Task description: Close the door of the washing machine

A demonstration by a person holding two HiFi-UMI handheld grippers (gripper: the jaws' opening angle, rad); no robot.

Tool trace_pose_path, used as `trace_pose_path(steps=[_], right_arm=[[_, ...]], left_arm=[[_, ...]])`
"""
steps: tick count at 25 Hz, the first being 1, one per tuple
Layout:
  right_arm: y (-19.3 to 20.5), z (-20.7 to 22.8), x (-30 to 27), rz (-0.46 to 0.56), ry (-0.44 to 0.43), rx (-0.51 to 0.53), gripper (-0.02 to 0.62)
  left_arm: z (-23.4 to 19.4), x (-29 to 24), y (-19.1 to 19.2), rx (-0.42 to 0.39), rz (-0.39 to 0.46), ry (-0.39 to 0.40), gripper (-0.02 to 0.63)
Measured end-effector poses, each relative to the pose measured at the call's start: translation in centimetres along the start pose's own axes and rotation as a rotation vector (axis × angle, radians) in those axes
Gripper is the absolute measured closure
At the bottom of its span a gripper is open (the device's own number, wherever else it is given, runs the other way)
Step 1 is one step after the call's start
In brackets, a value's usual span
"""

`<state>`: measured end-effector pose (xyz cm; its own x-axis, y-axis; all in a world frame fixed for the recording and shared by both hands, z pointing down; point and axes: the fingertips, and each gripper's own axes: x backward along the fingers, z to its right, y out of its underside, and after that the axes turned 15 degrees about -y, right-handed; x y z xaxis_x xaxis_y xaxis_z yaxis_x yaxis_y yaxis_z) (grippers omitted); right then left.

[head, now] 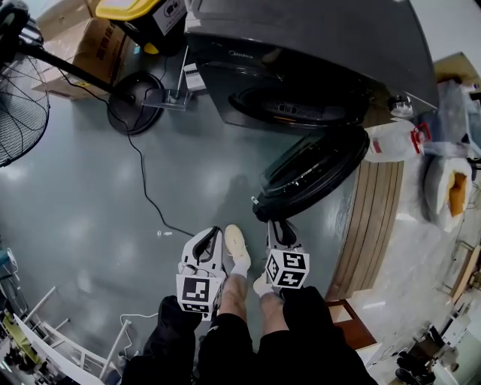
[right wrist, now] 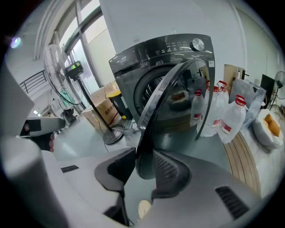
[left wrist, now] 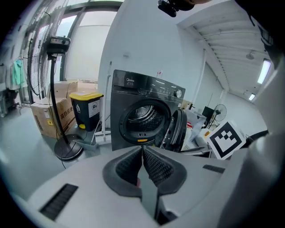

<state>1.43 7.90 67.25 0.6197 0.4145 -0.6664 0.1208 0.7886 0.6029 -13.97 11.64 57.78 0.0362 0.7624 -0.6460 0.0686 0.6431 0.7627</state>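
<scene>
The dark grey washing machine [head: 301, 45] stands at the top of the head view with its round door [head: 316, 169] swung open toward me. My right gripper [head: 276, 225] is at the door's near edge. In the right gripper view the door's rim [right wrist: 178, 102] runs between the pads of my right gripper [right wrist: 144, 160], which are closed on it. My left gripper [head: 207, 241] hangs over the floor to the left of the door, touching nothing. Its pads meet with nothing between them in the left gripper view [left wrist: 142, 153], which faces the drum opening [left wrist: 142, 118].
A fan's round base [head: 135, 101] and its cable [head: 150, 195] lie on the floor left of the machine. Cardboard boxes [head: 90, 45] and a yellow-lidded bin [head: 143, 15] stand behind. Plastic jugs [head: 394, 139] and a wooden board [head: 376, 218] are to the right. The person's feet [head: 237, 244] are between the grippers.
</scene>
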Motion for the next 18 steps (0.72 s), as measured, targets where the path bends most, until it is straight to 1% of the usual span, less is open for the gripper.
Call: trace_pose_path(steps=[12, 18], right_arm=[[-3.2, -2.2, -4.1, 0.010, 0.007, -0.024, 0.463], [-5.0, -3.1, -5.9, 0.015, -0.002, -0.029, 0.463]], left_arm=[[-4.6, -1.1, -3.1, 0.006, 0.033, -0.018, 0.575], [-6.4, -1.9, -4.7, 0.023, 0.047, -0.032, 0.575]])
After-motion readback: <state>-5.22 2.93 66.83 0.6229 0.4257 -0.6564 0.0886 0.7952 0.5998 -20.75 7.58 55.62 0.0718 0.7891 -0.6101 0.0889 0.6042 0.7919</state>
